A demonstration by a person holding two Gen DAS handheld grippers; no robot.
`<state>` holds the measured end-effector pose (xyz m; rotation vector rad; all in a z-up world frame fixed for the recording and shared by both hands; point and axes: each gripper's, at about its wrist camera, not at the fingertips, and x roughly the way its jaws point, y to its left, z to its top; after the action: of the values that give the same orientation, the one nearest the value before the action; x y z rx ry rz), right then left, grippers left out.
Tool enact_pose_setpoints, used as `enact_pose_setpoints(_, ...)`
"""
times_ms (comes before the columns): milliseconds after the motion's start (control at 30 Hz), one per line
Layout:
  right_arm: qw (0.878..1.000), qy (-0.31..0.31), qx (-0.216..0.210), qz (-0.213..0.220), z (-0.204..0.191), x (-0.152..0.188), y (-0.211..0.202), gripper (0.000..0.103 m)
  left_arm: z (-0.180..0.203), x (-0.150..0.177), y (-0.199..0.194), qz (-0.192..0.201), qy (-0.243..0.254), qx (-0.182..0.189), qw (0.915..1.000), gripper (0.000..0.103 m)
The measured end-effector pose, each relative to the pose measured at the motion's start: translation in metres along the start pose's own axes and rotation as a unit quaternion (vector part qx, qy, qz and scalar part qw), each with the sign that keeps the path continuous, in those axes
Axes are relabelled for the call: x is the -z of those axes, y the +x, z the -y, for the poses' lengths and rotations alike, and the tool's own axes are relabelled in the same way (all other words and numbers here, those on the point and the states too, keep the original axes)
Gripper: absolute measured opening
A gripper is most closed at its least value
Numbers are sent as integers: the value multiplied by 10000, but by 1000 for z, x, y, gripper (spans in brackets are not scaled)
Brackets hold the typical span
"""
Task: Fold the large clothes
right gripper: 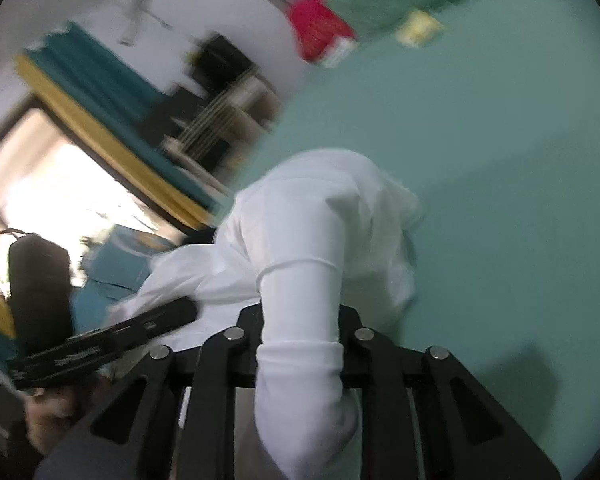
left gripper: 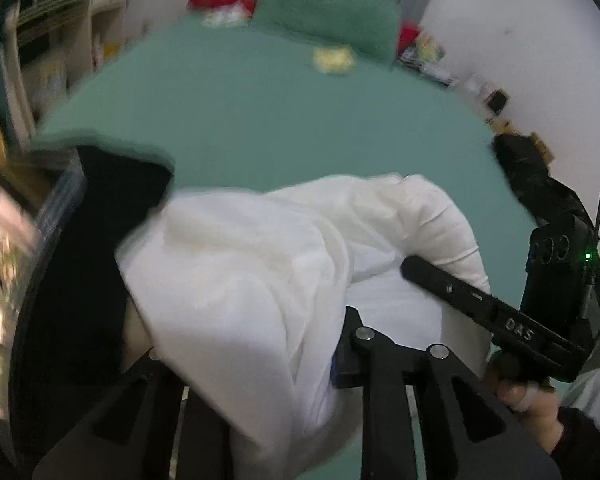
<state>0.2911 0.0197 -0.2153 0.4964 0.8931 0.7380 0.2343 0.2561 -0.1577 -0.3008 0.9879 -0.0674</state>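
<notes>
While the left gripper (left gripper: 300, 344) hangs over the green bed (left gripper: 280, 120), a white garment (left gripper: 240, 280) is bunched between its fingers, clamped there; the right gripper (left gripper: 440, 280) reaches in alongside. From the right wrist, the right gripper (right gripper: 300, 344) has its fingers clamped on a white sleeve (right gripper: 300, 300), above the bed (right gripper: 480, 160)

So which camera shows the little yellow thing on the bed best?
The left wrist view: the yellow thing sits nearer the middle there, in front of the green pillow. The right wrist view shows it too, near the top edge. Both are blurry.
</notes>
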Motion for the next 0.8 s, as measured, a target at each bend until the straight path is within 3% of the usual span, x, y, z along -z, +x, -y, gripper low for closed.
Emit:
enact_pose_setpoints(67, 9991, 279, 195, -241, 22, 5, 7, 37, -6, 8, 17, -303, -102, -36, 9995, 36)
enact_pose_setpoints(100, 9992, 338, 7, -230, 30, 7, 4, 37, -7, 11, 21, -367, -66, -20, 9993, 38)
enact_pose_setpoints(167, 9994, 148, 79, -294, 27, 7, -2, 40, -5, 15, 17, -339, -18, -81, 9994, 46)
enact_pose_setpoints(467, 9882, -780, 1132, -681, 2, 4, -21, 80, -15, 44, -18, -120, -514, -471, 9975, 47)
enact_pose_setpoints(667, 9778, -1016, 1719, -640, 0, 3, -56, 87, -6, 59, -55, 286, -409, -826, 9953, 48)
enact_pose_setpoints(800, 9748, -930, 1900, -713, 4, 12, -89, 87, 5, 74, -69, 269, -435, -900, 9946, 48)
